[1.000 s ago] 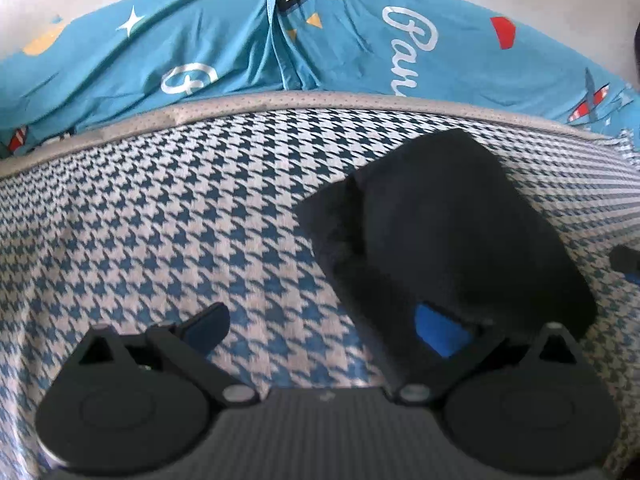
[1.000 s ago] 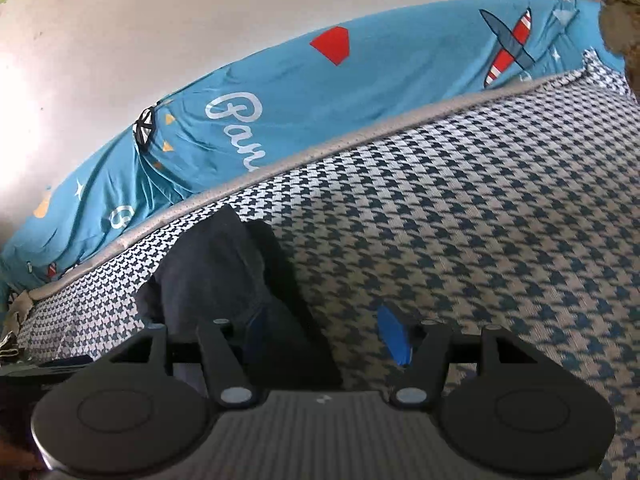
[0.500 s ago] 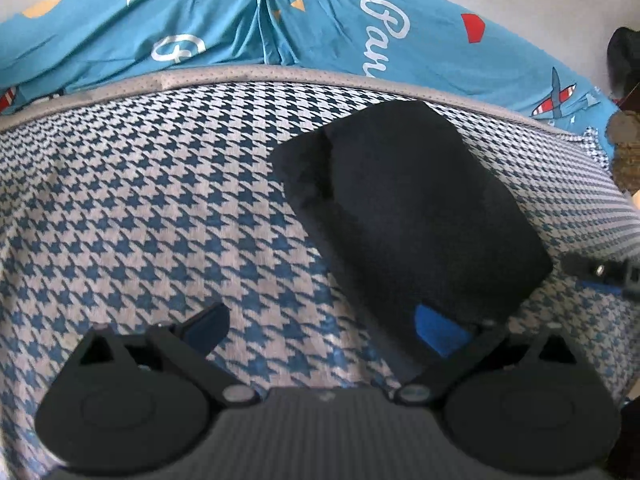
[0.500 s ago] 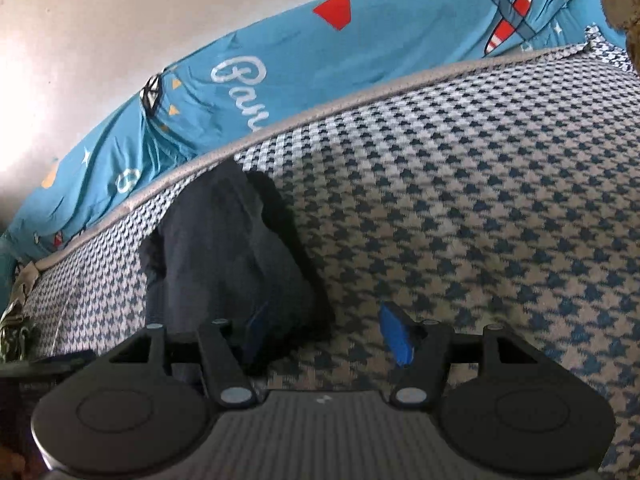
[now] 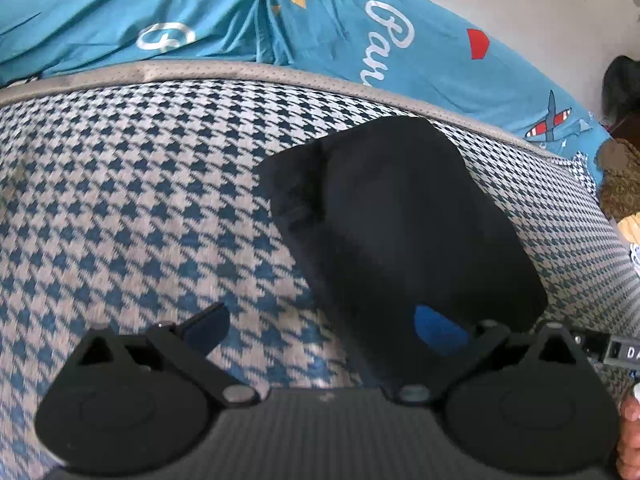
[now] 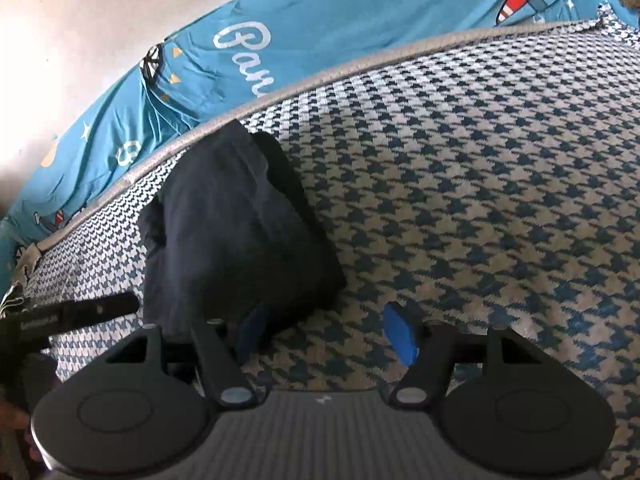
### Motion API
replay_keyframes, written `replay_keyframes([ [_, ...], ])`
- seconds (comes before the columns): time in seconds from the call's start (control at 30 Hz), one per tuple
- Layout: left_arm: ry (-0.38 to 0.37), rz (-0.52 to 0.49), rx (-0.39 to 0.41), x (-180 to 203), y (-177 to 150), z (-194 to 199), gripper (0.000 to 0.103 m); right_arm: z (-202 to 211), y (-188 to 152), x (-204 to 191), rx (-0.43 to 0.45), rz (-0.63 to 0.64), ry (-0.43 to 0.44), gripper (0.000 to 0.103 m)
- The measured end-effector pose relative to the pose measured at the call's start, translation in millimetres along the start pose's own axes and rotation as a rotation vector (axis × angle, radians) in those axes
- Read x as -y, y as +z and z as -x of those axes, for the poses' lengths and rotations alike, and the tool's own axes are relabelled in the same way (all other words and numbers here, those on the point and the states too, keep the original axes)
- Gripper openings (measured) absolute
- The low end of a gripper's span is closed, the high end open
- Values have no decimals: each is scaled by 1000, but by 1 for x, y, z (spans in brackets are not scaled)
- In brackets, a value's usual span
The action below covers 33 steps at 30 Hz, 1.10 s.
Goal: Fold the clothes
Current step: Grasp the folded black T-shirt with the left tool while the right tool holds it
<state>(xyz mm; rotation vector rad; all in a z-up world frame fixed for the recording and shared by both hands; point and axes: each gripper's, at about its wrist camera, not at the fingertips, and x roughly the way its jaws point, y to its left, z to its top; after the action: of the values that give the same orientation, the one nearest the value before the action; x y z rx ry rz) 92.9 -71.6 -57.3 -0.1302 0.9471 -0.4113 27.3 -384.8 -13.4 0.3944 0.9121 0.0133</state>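
A dark folded garment (image 5: 400, 220) lies flat on the blue-and-white houndstooth bed cover (image 5: 120, 200). My left gripper (image 5: 324, 326) hovers at its near left edge, open; its right pad (image 5: 436, 330) is over the cloth and its left finger (image 5: 208, 324) over bare cover. In the right wrist view the garment (image 6: 236, 232) sits left of centre. My right gripper (image 6: 326, 330) is at its near right corner with jaws opening. Its left pad (image 6: 252, 328) is against the cloth edge, its right pad (image 6: 400, 334) over the cover, and nothing is pinched.
A bright blue printed sheet (image 5: 280, 32) rises behind the cover's grey piped edge (image 5: 200, 72), with a pale wall beyond. A brown patterned thing (image 5: 620, 180) sits at the far right. The right gripper's finger (image 5: 600, 348) and the left one's finger (image 6: 72, 316) reach into each other's view.
Both grippers have come lower and closer to the garment, which now looks larger. The right gripper's jaws have widened a little. The garment itself has not moved.
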Motion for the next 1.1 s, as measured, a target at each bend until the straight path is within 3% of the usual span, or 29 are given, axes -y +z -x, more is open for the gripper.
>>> replay_keyframes([
  [0.3, -27, -15, -6, -2, 11, -24, 103, -14, -3, 3, 3, -34, 9, 66],
  [0.77, -71, -108, 53, 11, 30, -48, 103, -32, 0, -4, 74, -37, 16, 65],
  [0.97, -96, -141, 76, 16, 36, -56, 103, -40, 1, -9, 94, -30, 21, 57],
  [1.1, -117, -128, 89, 16, 38, -57, 102, -42, 2, -11, 106, -35, 31, 43],
])
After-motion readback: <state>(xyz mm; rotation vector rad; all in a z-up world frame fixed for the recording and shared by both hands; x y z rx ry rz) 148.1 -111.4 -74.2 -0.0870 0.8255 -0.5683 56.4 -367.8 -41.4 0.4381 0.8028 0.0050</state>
